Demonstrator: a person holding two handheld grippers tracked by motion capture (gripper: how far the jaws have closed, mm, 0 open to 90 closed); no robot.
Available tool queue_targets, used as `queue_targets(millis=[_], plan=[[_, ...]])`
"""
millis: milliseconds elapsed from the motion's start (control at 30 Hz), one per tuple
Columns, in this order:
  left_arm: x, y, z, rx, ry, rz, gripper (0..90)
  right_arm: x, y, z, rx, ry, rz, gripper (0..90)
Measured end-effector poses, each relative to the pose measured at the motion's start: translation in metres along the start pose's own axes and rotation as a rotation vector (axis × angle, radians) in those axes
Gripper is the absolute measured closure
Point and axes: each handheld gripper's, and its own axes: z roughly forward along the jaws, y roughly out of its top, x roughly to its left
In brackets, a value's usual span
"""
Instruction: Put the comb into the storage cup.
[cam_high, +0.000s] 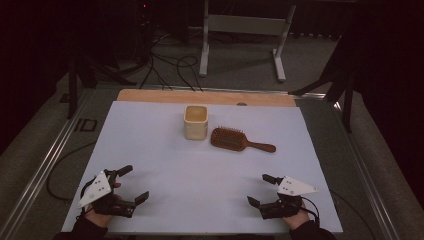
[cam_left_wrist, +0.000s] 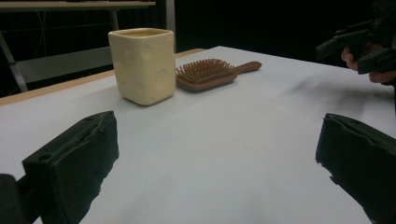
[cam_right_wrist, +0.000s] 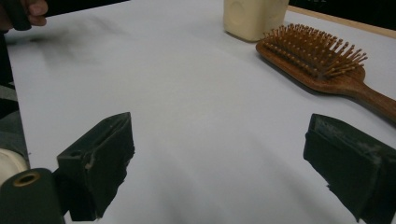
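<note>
Work barely begun, judging by the layout: hairbrush (cam_high: 239, 140) untouched, lying bristles-up on the white sheet (cam_high: 165, 165) just beside the cream cup (cam_high: 195, 122), on the side of the cup toward the right gripper. Nothing lifted, nothing placed in the cup, as far as its rim allows a look inside; interior too dim to be sure. Left to do, probably: reach, grasp of the brush, and whatever placing follows.

Left gripper (cam_high: 129, 183) well short of the cup, on the person's side of it and off to the left, jaws spread wide and holding nothing. Right gripper (cam_high: 262, 189) likewise well short of the cup, nearer the brush handle's side, jaws also wide apart and bare. Both set low over the sheet, apparently at rest near its near edge.

Cup squarish with rounded corners, matte pale yellow, shallow round dimples pressed into its walls like cheese holes. Brush of reddish-brown wood, oval paddle head, slim handle pointing away from the cup, rows of stiff pegs standing upright. Sheet smooth, flat and matte, laid over a wooden tabletop (cam_high: 150, 95) showing as a tan strip beyond the cup.
</note>
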Motion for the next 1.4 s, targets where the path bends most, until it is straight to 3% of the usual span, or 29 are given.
queue_targets(millis=[567, 1400], plan=[[-0.002, 0.001, 0.000, 0.005, 0.000, 0.009, 0.1, 0.005, 0.029, -0.015, -0.017, -0.008, -0.022, 8.2], [-0.003, 0.001, 0.000, 0.005, -0.004, 0.007, 0.1, -0.007, 0.083, -0.024, -0.050, -0.044, -0.110, 8.9]])
